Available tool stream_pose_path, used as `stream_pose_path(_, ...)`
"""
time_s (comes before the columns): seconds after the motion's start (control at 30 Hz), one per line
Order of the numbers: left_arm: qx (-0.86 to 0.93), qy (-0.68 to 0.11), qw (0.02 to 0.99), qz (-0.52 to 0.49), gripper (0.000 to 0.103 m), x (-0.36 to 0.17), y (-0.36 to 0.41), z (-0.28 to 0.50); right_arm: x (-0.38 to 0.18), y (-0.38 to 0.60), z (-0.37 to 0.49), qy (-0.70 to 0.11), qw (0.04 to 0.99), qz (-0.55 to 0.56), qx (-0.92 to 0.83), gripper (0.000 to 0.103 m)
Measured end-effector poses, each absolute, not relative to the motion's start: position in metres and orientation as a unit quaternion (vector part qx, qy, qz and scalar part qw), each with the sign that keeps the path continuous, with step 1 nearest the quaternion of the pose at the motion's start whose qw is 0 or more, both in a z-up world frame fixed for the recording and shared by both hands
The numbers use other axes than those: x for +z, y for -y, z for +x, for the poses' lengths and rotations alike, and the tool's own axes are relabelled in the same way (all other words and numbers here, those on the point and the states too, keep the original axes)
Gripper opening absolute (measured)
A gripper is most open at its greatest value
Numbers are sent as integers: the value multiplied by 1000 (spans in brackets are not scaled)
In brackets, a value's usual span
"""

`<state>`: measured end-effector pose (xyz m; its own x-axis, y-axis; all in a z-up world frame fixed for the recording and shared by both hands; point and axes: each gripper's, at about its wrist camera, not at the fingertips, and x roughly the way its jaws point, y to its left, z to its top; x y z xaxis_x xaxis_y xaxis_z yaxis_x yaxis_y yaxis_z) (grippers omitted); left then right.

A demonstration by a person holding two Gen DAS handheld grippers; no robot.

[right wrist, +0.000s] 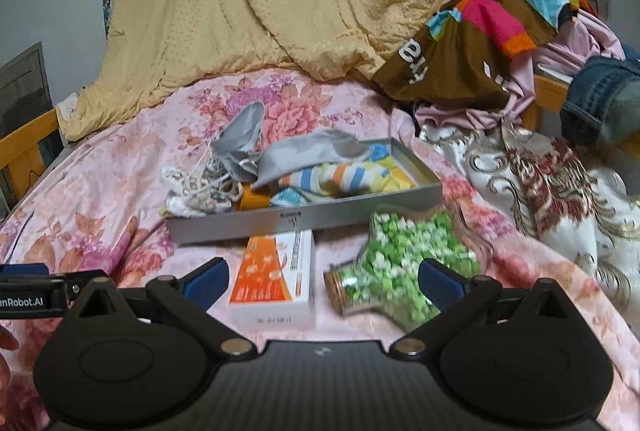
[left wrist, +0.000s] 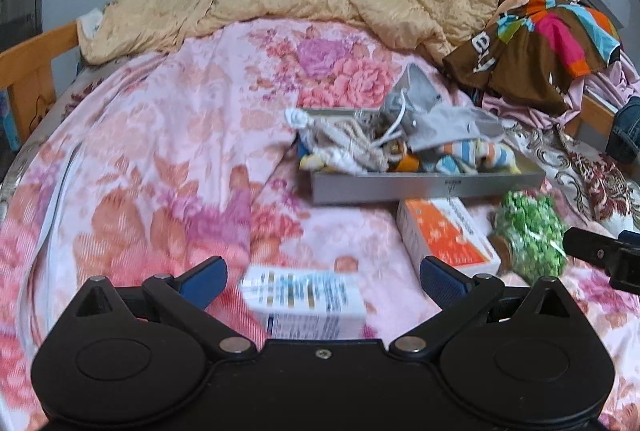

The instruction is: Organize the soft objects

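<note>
Left gripper (left wrist: 322, 281) is being held low over the pink floral bedsheet (left wrist: 168, 135), blue-padded fingers spread wide, nothing between them being gripped. A small white cardboard box with blue print (left wrist: 306, 305) is lying just ahead of it, between the fingers but not being touched as far as can be told; blurred.

Ahead and to the right of the left gripper, a shallow grey rectangular tray (left wrist: 424, 185) is sitting on the sheet, long axis running left-right across the view. The soft things are being kept in it: a cream knitted sock bundle with white cord (left wrist: 348, 147) spilling over the left end, a grey fabric pouch (left wrist: 436, 123) on top, a striped blue-orange-white sock (left wrist: 468, 153) toward the right.

Against the tray's near wall, an orange-and-white carton (right wrist: 276, 277) is lying, long axis pointing away from the right gripper (right wrist: 322, 281). Right of it, a star-shaped clear glass jar filled with green and white paper stars (right wrist: 400, 267) is lying on its side, cork end toward the carton.

Right gripper is also being held wide apart, empty; carton and jar are lying just ahead between its fingers, the jar overlapping its right finger in view.

Judged: tray is nearer the right gripper, straight ahead. The overhanging sock bundle lies ahead-left of it, so that end is reachable by either gripper.
</note>
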<state>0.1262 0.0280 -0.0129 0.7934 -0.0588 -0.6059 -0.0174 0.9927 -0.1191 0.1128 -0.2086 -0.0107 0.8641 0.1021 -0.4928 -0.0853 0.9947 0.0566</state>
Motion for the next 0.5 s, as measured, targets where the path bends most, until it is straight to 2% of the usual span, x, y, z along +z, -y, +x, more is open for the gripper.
stream_pose_path(0.5, -7, -344, 939, -32, 102, -21, -18, 104, -13, 215, 92, -275, 960, 23, 40, 103)
